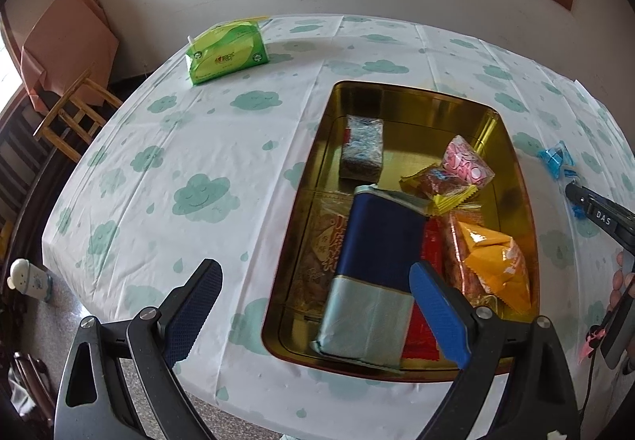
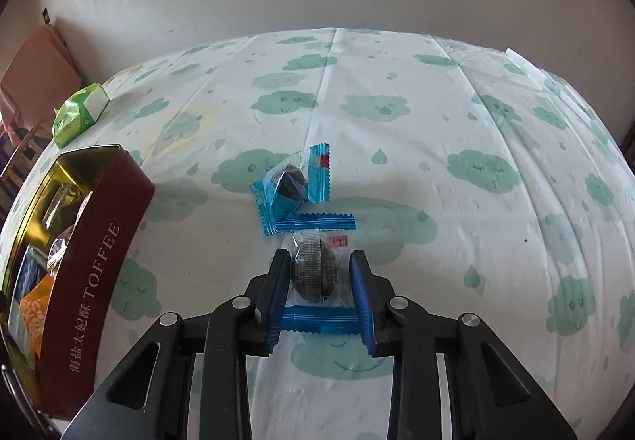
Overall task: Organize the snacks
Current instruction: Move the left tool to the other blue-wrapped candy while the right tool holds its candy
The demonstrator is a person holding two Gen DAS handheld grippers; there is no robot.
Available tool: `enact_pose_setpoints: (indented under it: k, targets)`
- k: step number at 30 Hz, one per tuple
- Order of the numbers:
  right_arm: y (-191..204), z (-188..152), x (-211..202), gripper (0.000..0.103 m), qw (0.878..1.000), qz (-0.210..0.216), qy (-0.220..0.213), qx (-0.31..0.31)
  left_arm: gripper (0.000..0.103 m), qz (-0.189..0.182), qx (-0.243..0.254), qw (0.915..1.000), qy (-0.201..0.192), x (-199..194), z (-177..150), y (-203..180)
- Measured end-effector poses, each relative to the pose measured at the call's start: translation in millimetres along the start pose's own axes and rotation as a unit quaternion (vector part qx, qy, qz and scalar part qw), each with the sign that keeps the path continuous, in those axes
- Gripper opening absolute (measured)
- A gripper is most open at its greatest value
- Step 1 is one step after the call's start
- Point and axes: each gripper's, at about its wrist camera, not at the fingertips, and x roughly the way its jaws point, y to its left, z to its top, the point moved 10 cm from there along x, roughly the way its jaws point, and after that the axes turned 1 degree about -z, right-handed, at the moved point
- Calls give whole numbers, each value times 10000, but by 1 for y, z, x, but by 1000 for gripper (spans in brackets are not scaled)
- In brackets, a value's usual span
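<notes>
- The left gripper (image 1: 315, 307) is hovering over the near end of the gold tin (image 1: 516, 146), its fingers standing wide apart and gripping nothing; below it, snacks are already lying in the tin, a long blue-and-silver packet (image 1: 377, 261) running lengthwise along the tin's long axis.
- The tin, lettered TOFFEE on its maroon wall (image 2: 95, 273), is sitting to the left of the right gripper (image 2: 319, 281) in the right wrist view; so the drop-off is lying leftward, and the carry will probably be a lift followed by a sideways sweep over that wall.
- The right gripper is angling down at the clouded tablecloth (image 2: 476, 102), its pads drawn close on either side of the nearer blue-wrapped cookie (image 2: 313, 269); the wrapper's long axis is running straight away from the gripper, so the pads are squeezing across its short width.
- A second blue-wrapped cookie (image 2: 289, 184) is waiting just beyond the first, touching its far crimp; the right hand looks the nearer for it.
</notes>
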Motion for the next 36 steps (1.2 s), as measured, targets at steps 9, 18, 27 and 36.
enact_pose_setpoints:
  k: [9, 18, 27, 36]
  targets:
    - [0, 2, 1, 28, 9997, 73, -186, -142, 94, -3, 211, 9998, -15, -1, 5, -24]
    - [-13, 1, -1, 27, 9995, 33, -258, -201, 94, -168, 577, 9981, -98, -4, 13, -68]
    - [-61, 0, -6, 27, 9994, -185, -288, 21, 94, -557, 1030, 9928, -267, -6, 23, -127]
    - [-109, -2, -12, 27, 9986, -380, -313, 191, 94, -947, 1497, 9831, -471, -5, 48, -184]
